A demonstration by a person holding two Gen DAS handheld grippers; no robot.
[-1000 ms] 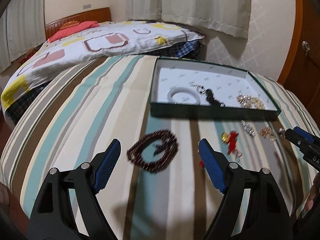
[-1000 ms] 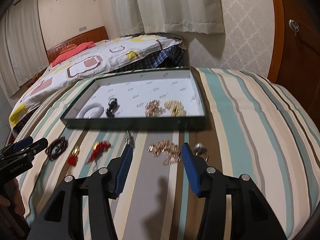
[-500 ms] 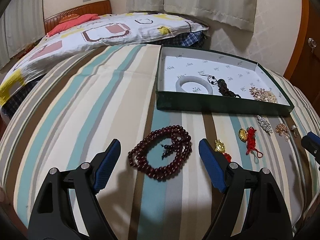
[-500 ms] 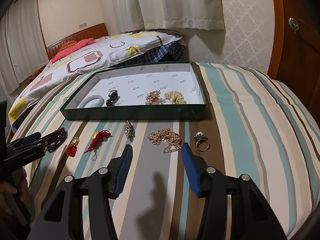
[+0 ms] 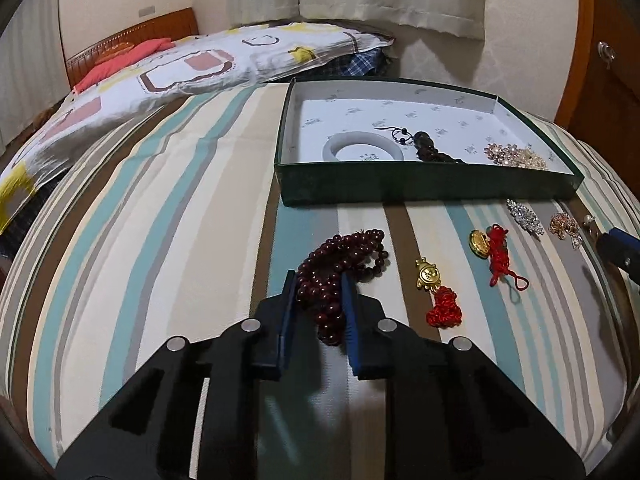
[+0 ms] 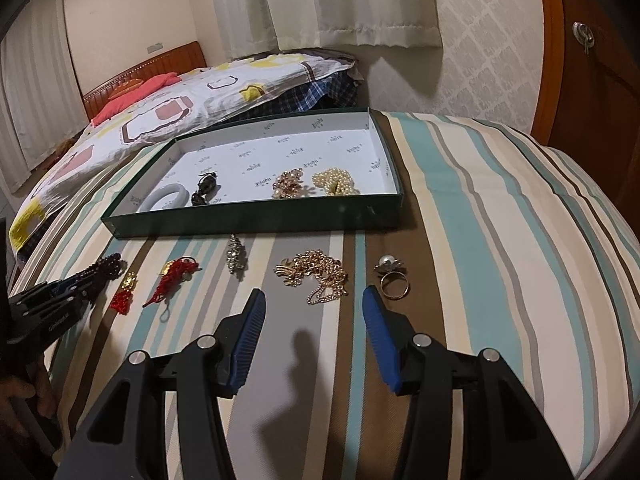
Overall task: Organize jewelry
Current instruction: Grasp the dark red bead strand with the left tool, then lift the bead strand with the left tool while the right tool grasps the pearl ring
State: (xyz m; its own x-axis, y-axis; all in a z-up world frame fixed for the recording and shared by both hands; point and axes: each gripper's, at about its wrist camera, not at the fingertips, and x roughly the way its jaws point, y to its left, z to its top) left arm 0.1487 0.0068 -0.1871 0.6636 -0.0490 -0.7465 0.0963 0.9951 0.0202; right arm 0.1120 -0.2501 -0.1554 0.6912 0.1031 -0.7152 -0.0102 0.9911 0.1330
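Dark red bead string [image 5: 344,264] sat bunched on the striped cloth [image 5: 160,240], pinched between the blue pads [image 5: 349,312] of the left gripper [image 5: 320,300]; half a second before, the same jaws had stood wide with the beads loose and spread between them, so the jaws had closed in and gathered the strand. Far loop of beads stuck out past the fingertips, toward the green box [image 5: 400,184]. Just right of the left gripper lay a gold charm with red tassel [image 5: 434,292], farther right a gold locket on red cord [image 5: 494,248], then a crystal brooch [image 5: 525,216].

Right gripper [image 6: 312,312] stayed spread wide, holding nothing, hovering over the cloth much as before. Just ahead of its fingertips lay a gold chain [image 6: 316,274]; pearl ring [image 6: 391,276] just beyond the right finger.

Box ahead of both grippers held a white bangle [image 6: 168,196], dark bead piece [image 6: 204,190], gold flower cluster [image 6: 289,186], pearl pile [image 6: 336,182]. Box lining carried a repeated printed logo, too small to read. White lettering on the left gripper body in the right wrist view, unreadable
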